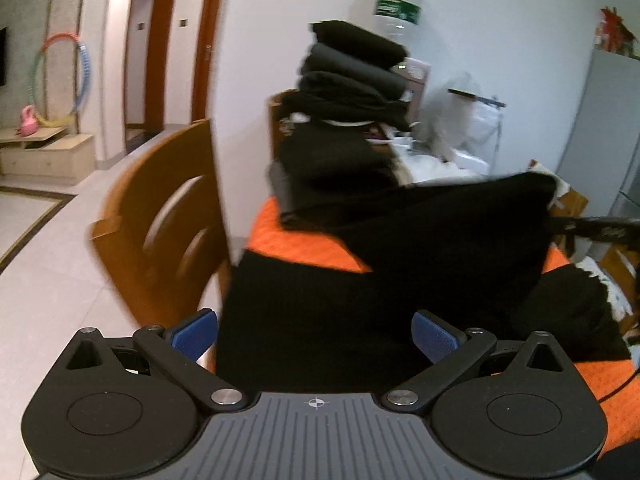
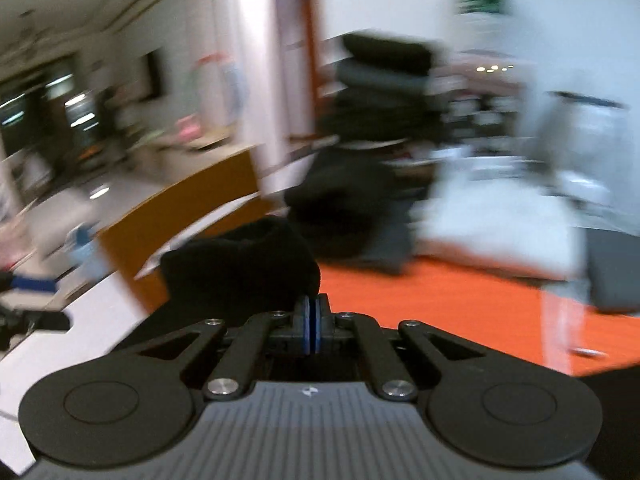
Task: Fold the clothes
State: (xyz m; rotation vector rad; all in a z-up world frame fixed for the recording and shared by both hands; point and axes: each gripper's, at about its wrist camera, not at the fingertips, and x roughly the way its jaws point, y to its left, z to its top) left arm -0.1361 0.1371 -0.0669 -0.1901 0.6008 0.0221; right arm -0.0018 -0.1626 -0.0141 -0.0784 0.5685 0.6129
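1. Left gripper (image 1: 314,338): blue pads (image 1: 195,336) spread wide, nothing between them. The fingers point at the near part of a black garment (image 1: 400,272).
2. Black garment: lies on the orange cloth (image 1: 304,246) that covers the tabletop, at the near edge. One part is lifted off the surface, and its raised edge runs toward the right side of the left wrist view.
3. Right gripper (image 2: 313,320): pads pressed together, pinching a bunched fold of the black garment (image 2: 240,264). The fold stands up just ahead of the fingertips, above the orange cloth (image 2: 440,304).
4. Right wrist view is heavily motion-blurred; fine detail of the background cannot be read.
5. Stack of folded dark clothes (image 1: 352,80): sits at the far edge of the tabletop, several layers high, leaning slightly. It appears as a dark blurred mass (image 2: 380,92) in the right wrist view.
6. Wooden chair (image 1: 160,224): stands at the left edge of the table, backrest close to the orange cloth.
7. Water bottle (image 1: 398,4): large, clear, green label, behind the stack against the wall.
8. White items (image 1: 452,156): cluttered at the far right of the tabletop; type cannot be told.
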